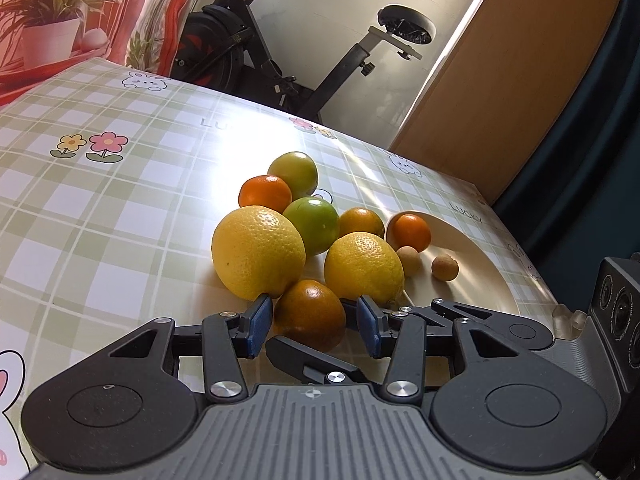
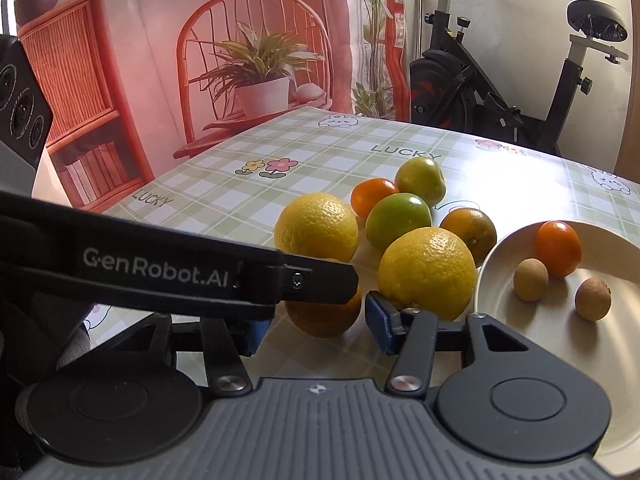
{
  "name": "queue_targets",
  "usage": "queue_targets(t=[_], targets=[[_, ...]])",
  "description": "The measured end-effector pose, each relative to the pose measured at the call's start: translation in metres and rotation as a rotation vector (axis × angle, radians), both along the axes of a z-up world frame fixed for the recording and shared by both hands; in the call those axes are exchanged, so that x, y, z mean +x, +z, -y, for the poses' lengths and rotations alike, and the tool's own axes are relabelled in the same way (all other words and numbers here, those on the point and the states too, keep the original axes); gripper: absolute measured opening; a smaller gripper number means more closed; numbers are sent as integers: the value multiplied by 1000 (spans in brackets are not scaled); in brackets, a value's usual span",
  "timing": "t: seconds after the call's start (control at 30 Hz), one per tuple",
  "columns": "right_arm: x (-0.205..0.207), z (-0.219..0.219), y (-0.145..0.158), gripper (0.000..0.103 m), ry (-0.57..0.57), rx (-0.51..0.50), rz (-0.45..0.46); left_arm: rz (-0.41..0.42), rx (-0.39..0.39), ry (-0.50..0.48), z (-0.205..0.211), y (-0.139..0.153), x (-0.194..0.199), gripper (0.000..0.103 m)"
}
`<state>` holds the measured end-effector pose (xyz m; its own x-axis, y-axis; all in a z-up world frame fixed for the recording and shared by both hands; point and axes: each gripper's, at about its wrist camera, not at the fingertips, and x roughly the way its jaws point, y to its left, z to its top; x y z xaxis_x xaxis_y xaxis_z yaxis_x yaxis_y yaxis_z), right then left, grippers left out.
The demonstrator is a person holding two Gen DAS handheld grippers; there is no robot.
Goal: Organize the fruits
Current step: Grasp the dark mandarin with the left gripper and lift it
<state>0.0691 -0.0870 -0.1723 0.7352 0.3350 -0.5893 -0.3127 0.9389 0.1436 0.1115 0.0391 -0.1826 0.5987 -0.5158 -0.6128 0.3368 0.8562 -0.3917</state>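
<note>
A table under a green-checked cloth (image 1: 100,208) printed with flowers and rabbits carries everything here, with an exercise bike (image 2: 500,92) standing behind its far edge and a printed backdrop of a chair and potted plant (image 2: 256,80) to one side. A cream plate (image 2: 560,340) sits at the right of the table; it holds one small orange mandarin (image 2: 559,248) and two little brown fruits (image 2: 531,280), set a little apart from each other. Beside the plate, on the cloth, the rest of the fruit lies in a loose cluster: two large yellow citrus fruits (image 1: 258,252) in front, a green one (image 1: 314,224) just behind and between them, another greenish fruit (image 1: 293,174) and a bright mandarin (image 1: 265,192) farther back, and a duller orange one (image 1: 361,222) nearest the plate's rim. Closest to both cameras lies a dark orange fruit (image 1: 310,314). The left gripper (image 1: 314,324) has its blue pads on either side of this fruit, not visibly pressing it. The right gripper (image 2: 316,326) reaches for the same fruit; its jaws are open around it and narrowing, the left one's black finger crossing in front.
</note>
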Motion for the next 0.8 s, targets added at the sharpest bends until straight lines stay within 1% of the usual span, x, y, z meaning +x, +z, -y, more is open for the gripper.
queue_targets(t=[0.1, 0.17, 0.23, 0.33, 0.4, 0.53, 0.8], targets=[[3, 0, -2, 54, -6, -4, -9, -11, -3, 6, -2, -4, 0, 46], [4, 1, -4, 53, -10, -3, -18, -17, -18, 12, -3, -6, 2, 44], [5, 1, -6, 52, -12, -4, -26, -8, -24, 16, -5, -7, 0, 43], [5, 1, -7, 50, -14, -7, -29, 20, -2, 8, -1, -6, -6, 43], [3, 0, -7, 45, -11, -1, -25, 27, 6, 1, 1, -6, -8, 43], [-3, 2, -7, 45, -20, 8, -21, 33, 11, -17, 4, -4, -12, 43], [-19, 14, 0, 45, -47, 48, -2, 102, 64, -55, 18, 10, -29, 43]])
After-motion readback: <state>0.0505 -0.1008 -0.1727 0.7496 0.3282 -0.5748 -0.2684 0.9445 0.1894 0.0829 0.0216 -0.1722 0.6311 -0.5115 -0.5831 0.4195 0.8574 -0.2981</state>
